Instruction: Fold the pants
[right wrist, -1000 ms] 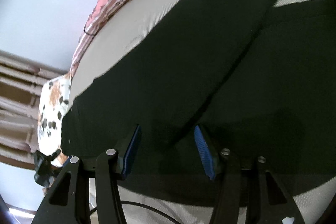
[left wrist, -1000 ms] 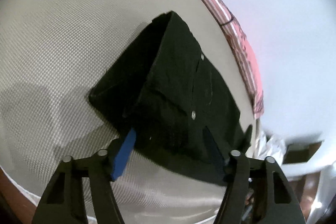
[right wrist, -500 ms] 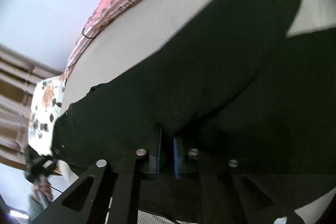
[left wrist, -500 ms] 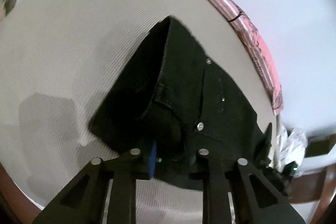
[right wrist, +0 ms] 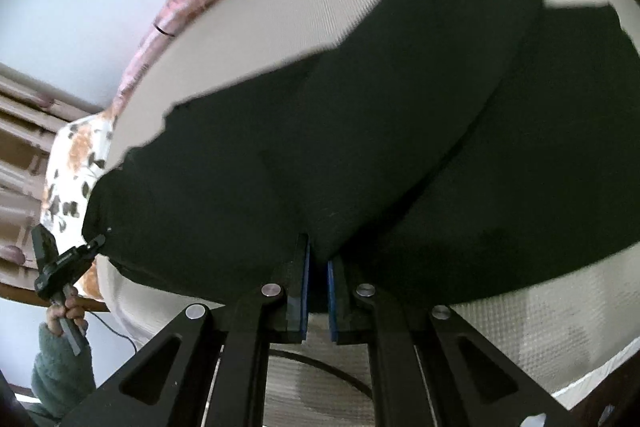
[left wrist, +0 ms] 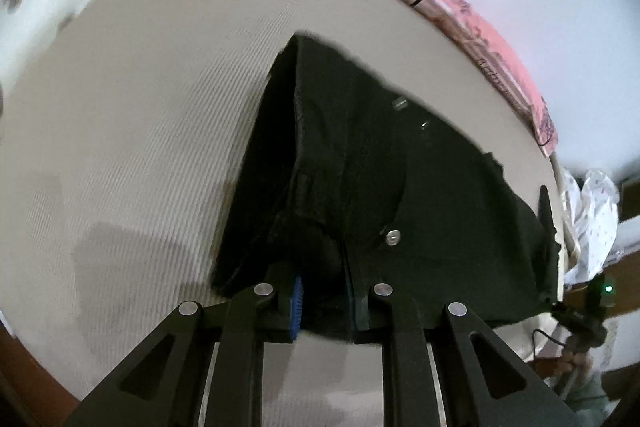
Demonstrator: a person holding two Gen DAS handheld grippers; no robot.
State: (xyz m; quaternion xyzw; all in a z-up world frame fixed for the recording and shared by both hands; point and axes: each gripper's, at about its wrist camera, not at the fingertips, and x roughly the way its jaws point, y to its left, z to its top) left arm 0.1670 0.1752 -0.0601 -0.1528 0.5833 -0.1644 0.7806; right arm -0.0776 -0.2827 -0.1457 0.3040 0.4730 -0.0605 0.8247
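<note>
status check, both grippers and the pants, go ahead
Left gripper shut on pants at waist end. Right gripper shut on leg fabric. Pants lifting off mattress. Nothing in the way.

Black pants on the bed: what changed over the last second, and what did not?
Both claws went from open to shut on the black denim pants: the left claw pinched the waistband end, the right claw an edge of the legs. The fabric is now lifted and bunched at both grips. The far hems stay on the cream textured mattress.
</note>
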